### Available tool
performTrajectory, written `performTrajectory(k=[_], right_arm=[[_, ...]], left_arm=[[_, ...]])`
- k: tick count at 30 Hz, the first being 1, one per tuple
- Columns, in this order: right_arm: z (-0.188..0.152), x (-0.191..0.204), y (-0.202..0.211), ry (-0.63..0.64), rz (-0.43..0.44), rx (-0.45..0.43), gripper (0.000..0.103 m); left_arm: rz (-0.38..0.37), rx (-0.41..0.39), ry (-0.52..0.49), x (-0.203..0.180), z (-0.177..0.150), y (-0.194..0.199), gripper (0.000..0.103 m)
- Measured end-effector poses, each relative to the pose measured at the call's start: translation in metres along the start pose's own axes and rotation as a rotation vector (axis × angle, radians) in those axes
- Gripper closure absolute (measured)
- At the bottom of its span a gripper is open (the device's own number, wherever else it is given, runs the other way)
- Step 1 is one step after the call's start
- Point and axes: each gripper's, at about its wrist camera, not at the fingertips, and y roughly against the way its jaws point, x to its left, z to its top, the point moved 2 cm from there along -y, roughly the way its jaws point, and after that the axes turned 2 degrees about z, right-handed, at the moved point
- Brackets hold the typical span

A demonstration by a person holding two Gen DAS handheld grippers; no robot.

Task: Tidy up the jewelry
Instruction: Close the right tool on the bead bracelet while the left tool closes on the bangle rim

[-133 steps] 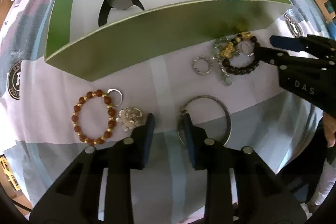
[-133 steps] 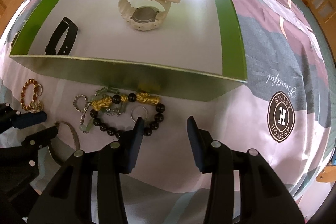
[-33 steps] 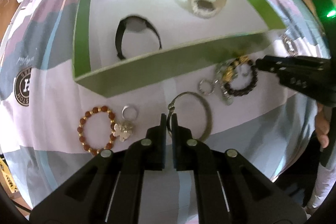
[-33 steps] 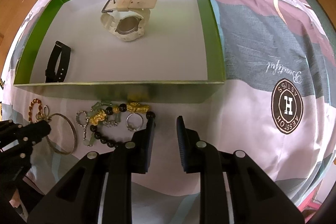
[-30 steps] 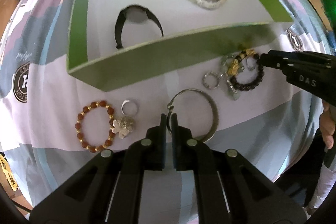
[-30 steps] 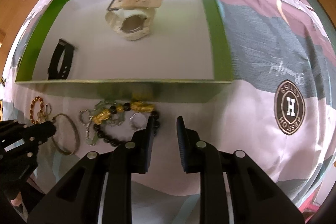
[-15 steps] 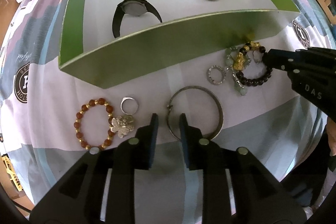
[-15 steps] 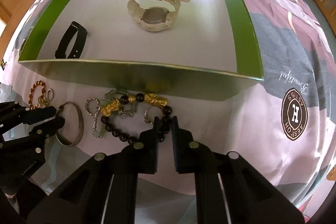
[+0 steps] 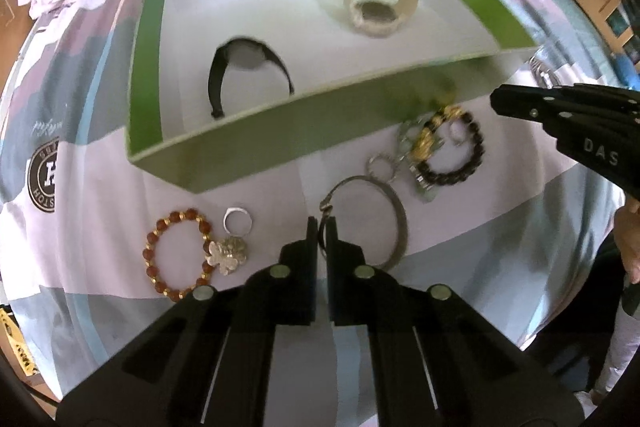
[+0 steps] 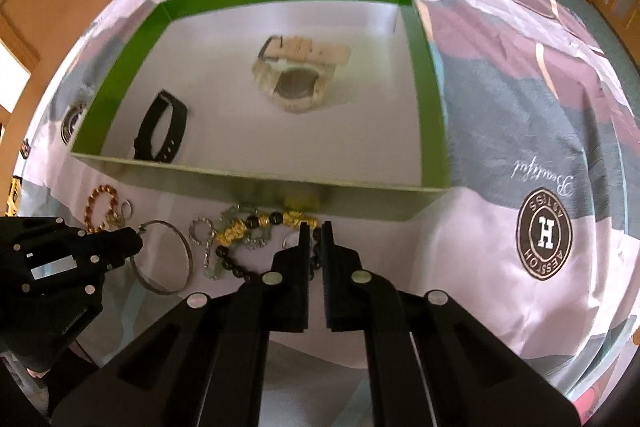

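1. Fingers of left gripper (image 9: 322,227) pinched together on near rim of thin silver metal bangle (image 9: 366,221); hoop lies flat on bed, ahead and right.
2. Right gripper (image 10: 315,229) fingers clamped on black-and-gold bead bracelet (image 10: 256,239), nearest the box.
3. Green-walled open box (image 9: 146,67) directly beyond both; its near wall must be cleared, floor inside mostly free.
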Motion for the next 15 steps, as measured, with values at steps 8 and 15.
performTrajectory(k=[8, 15], right_arm=[[-0.001, -0.008, -0.041, -0.014, -0.034, 0.06, 0.07], [-0.004, 0.003, -0.038, 0.035, -0.011, 0.063, 0.094]], left_arm=[[0.013, 0.025, -0.002, 0.003, -0.003, -0.007, 0.1], [0.028, 0.059, -0.003, 0.004, -0.005, -0.019, 0.1]])
